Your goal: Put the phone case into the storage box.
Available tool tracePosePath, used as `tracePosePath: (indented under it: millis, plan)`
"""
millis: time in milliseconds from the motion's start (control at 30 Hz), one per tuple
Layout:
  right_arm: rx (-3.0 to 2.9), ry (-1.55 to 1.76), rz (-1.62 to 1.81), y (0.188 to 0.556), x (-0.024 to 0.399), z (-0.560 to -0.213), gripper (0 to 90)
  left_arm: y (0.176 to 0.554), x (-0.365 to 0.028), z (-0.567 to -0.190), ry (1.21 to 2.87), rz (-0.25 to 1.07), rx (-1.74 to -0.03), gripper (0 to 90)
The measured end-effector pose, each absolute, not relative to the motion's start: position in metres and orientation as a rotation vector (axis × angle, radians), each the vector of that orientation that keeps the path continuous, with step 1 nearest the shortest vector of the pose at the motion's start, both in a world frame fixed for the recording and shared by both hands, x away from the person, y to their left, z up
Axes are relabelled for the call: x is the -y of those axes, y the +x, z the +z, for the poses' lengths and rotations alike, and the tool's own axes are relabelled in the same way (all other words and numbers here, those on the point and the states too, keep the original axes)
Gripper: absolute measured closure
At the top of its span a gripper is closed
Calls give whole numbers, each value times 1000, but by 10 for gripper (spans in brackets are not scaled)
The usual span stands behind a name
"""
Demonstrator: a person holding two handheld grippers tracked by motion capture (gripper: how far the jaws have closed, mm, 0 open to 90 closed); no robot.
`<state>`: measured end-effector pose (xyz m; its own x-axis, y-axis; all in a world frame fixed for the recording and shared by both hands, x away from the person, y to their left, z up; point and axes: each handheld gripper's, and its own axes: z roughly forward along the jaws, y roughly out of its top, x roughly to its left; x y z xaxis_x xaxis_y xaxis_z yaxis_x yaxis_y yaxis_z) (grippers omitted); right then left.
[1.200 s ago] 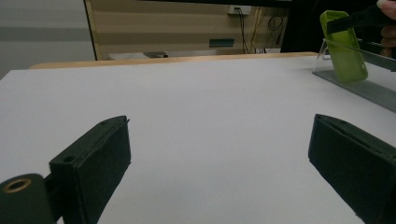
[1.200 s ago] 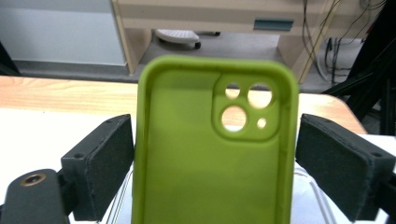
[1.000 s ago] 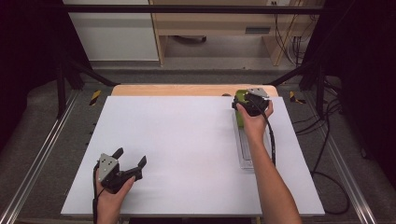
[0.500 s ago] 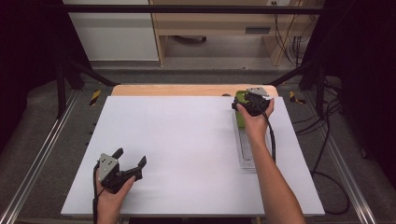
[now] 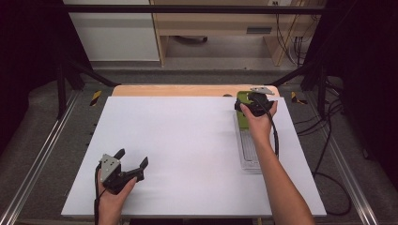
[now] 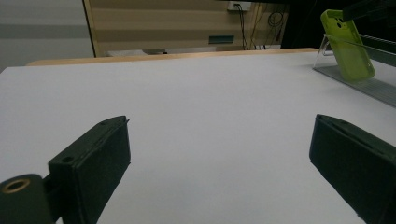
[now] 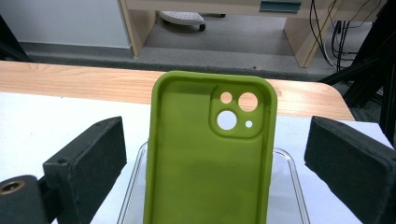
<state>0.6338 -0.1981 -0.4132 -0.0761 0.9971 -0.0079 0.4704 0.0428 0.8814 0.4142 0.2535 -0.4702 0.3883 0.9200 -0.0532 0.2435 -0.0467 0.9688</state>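
Note:
A lime-green phone case (image 7: 208, 163) leans upright in a clear plastic stand (image 5: 248, 150) at the table's far right; its inside and camera cut-outs face the right gripper view. My right gripper (image 5: 256, 104) is held at the case (image 5: 241, 112). Its jaws have just been opening and now stand open, with the case between them and a gap on each side. My left gripper (image 5: 133, 157) rests open near the front left of the white table (image 5: 187, 140) with nothing between its jaws. In the left gripper view the case (image 6: 348, 44) stands far off at the upper right.
The clear stand (image 6: 369, 84) runs along the table's right side. A wooden strip (image 5: 187, 90) borders the far edge. Metal rails flank the table, and cables (image 5: 328, 140) lie on the floor to the right.

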Motion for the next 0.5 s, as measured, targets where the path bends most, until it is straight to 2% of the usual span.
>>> tracePosePath:
  millis: [500]
  plan:
    - [-1642,1537,1017,626,196,-402,65,414,-254,-470,1550,773,-1074,48]
